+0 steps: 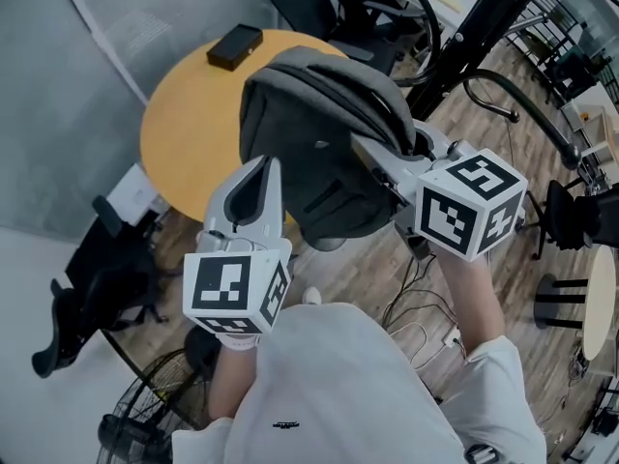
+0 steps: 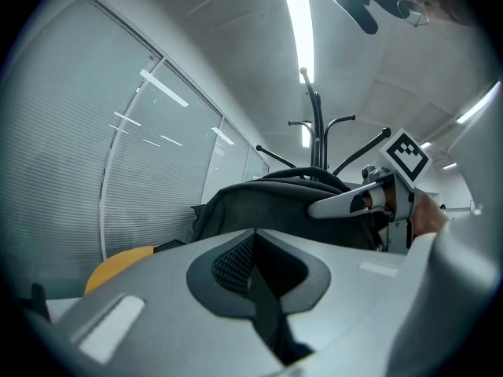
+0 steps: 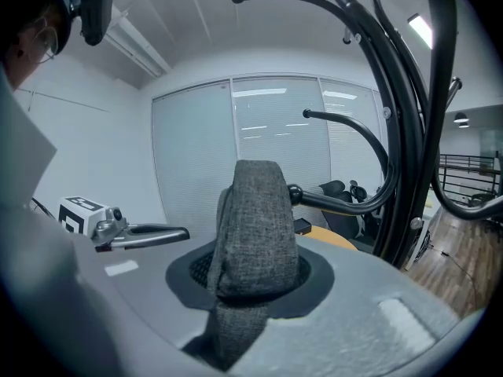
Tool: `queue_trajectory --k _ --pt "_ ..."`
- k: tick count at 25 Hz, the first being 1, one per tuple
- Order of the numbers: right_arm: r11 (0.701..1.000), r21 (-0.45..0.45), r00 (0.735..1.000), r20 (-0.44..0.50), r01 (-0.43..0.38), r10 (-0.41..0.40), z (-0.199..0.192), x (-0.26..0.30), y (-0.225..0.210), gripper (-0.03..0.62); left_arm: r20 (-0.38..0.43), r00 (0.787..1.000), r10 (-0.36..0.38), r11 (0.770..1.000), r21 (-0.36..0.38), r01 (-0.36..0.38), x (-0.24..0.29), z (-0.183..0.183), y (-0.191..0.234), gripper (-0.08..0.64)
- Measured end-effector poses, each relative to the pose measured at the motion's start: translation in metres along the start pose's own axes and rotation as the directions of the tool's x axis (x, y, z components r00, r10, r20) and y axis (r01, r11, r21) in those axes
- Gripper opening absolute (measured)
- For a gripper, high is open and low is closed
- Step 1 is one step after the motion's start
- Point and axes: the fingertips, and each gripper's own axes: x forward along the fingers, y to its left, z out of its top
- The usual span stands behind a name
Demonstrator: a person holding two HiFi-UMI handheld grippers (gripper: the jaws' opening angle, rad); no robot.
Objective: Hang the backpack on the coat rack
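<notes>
One dark-grey backpack (image 1: pixel 319 153) — woven handle (image 3: pixel 255 226) clamped in right gripper's (image 1: pixel 387 162) fingers — left gripper's (image 1: pixel 263 177) pressed together.

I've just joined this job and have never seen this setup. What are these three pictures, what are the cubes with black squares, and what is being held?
There is no robot arm here: a person holds a two-jaw gripper in each hand, and the marked cubes are part of those grippers. The head view looks down from the person's head; the other two views look along each gripper's jaws. The right gripper is clamped on the grey strap of the backpack, close to the black coat rack. The left gripper is shut and empty. A small black object lies on the round yellow table.
</notes>
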Motion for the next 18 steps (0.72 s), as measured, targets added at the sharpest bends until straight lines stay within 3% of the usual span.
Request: queue_trajectory --k 18 --pt "0.993 0.116 0.998 -0.049 -0.030 0.036 -0.005 0.021 -0.028 0.106 -0.025 0.999 -0.020 0.999 -0.038 0.019 0.021 -0.013 -0.007 0.018"
